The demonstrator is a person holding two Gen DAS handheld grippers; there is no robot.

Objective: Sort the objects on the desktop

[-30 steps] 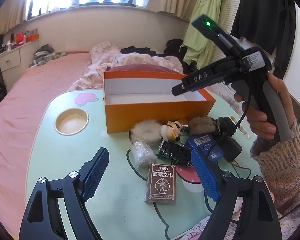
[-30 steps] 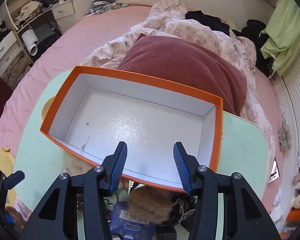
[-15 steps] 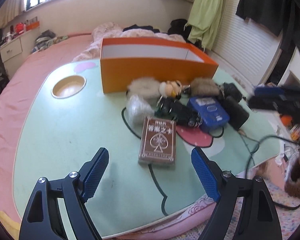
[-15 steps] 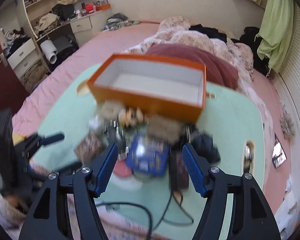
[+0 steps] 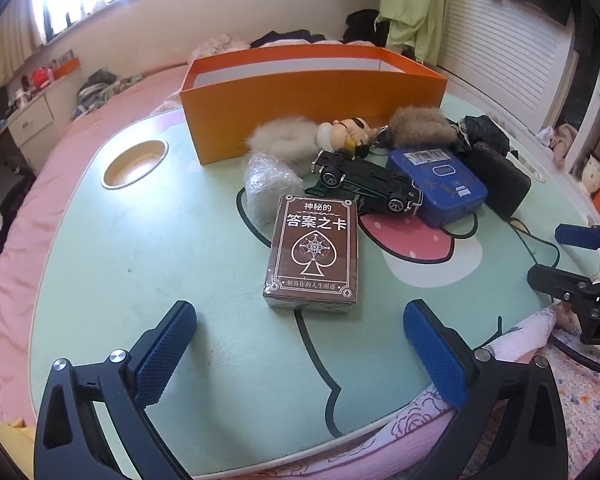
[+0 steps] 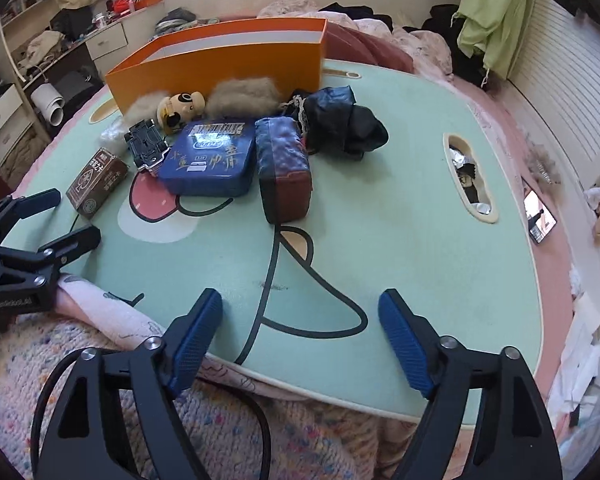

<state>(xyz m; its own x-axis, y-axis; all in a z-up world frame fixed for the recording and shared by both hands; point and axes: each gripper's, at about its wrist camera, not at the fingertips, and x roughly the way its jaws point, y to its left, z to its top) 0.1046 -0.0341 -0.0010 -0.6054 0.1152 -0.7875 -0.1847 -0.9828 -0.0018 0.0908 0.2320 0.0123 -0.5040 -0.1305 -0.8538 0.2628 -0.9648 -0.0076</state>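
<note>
The left gripper (image 5: 300, 344) and right gripper (image 6: 300, 340) are both seen empty, jaws still opening. A brown rectangular card box (image 5: 314, 258) is positioned just beyond the left gripper, near a blue flat tin (image 5: 438, 186).

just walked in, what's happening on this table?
A person holds a hand-held gripper in each hand over a mint-green table, sorting clutter, apparently into the orange box. Nothing is held: the left hand-held gripper faces the brown card deck and its jaws are opening; the right hand-held gripper hangs over the near table edge, jaws also opening, nothing between them. The toy car, blue tin, fur puffs and a dark pouch sit in front of the box.
</note>
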